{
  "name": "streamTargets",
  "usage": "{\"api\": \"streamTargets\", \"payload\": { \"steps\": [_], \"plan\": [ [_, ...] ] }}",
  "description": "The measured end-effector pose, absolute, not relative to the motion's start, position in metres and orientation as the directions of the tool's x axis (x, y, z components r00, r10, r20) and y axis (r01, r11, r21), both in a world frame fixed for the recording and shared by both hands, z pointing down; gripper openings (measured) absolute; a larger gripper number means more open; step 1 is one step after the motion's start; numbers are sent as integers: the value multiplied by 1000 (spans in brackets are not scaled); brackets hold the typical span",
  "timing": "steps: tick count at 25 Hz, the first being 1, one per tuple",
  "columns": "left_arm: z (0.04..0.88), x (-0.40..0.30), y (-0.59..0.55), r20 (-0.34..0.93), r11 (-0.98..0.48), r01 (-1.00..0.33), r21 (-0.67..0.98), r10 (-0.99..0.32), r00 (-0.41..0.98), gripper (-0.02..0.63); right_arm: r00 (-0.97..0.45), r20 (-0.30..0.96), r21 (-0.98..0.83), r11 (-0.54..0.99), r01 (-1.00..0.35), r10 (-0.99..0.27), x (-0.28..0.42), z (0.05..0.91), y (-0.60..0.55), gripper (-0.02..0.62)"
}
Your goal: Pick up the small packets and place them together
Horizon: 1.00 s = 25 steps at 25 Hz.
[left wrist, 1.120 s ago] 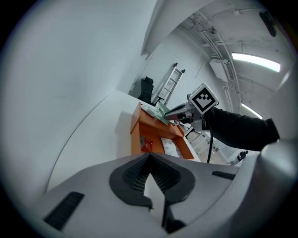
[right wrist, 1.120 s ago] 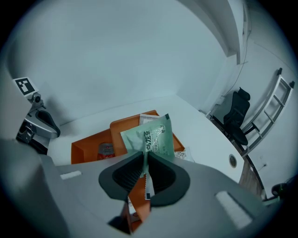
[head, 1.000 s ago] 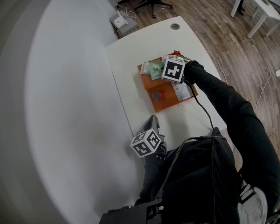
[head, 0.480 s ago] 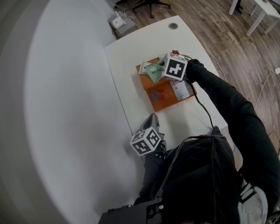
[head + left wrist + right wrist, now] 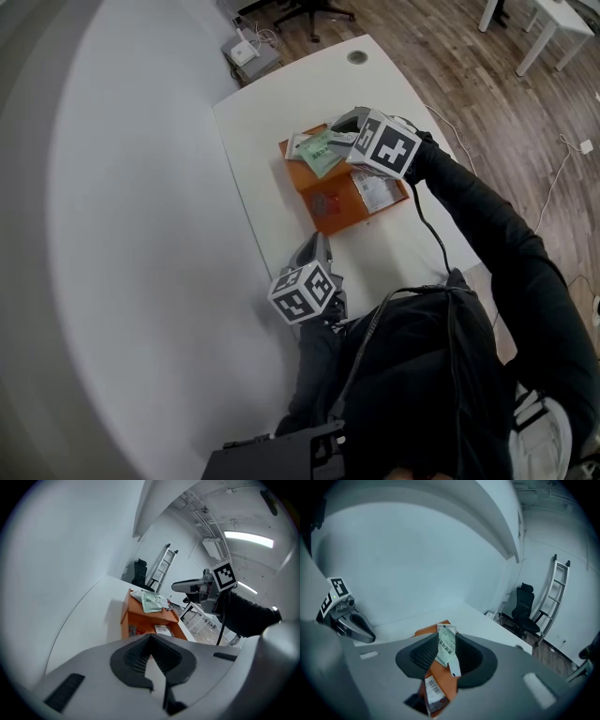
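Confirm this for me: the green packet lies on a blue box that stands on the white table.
Wrong on the colour: the box is orange, not blue, as the head view shows. The green packet does lie on it, and the box stands on the white table.

office: white desks (image 5: 281,103), swivel chair (image 5: 526,606), wood floor (image 5: 487,103)
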<state>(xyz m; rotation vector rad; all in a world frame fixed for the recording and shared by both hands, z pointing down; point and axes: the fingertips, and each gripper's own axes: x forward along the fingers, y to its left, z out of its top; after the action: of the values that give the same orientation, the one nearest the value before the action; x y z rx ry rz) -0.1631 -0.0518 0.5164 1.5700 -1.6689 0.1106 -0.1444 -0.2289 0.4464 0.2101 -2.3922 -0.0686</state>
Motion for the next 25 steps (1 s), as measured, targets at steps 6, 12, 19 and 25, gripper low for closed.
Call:
{"api": "streamTargets", "payload": {
  "steps": [6, 12, 19, 25],
  "plan": [
    [499, -154, -71, 564, 145, -890, 433, -813, 142, -2, -823, 507, 110, 966, -233, -257, -134, 395, -213, 85],
    [451, -145, -91, 477, 68, -922, 382, -869, 133, -2, -886, 293, 73, 932, -354, -360, -120, 337, -187, 3],
    [383, -144, -111, 327, 12, -976, 215, -943, 60, -2, -893, 137, -36, 899, -437, -428, -105, 307, -163, 2],
    [330, -139, -115, 178, 11, -993, 117, -984, 10, -2, -880, 45, -49, 879, -474, -472, -90, 284, -145, 0]
  ]
}}
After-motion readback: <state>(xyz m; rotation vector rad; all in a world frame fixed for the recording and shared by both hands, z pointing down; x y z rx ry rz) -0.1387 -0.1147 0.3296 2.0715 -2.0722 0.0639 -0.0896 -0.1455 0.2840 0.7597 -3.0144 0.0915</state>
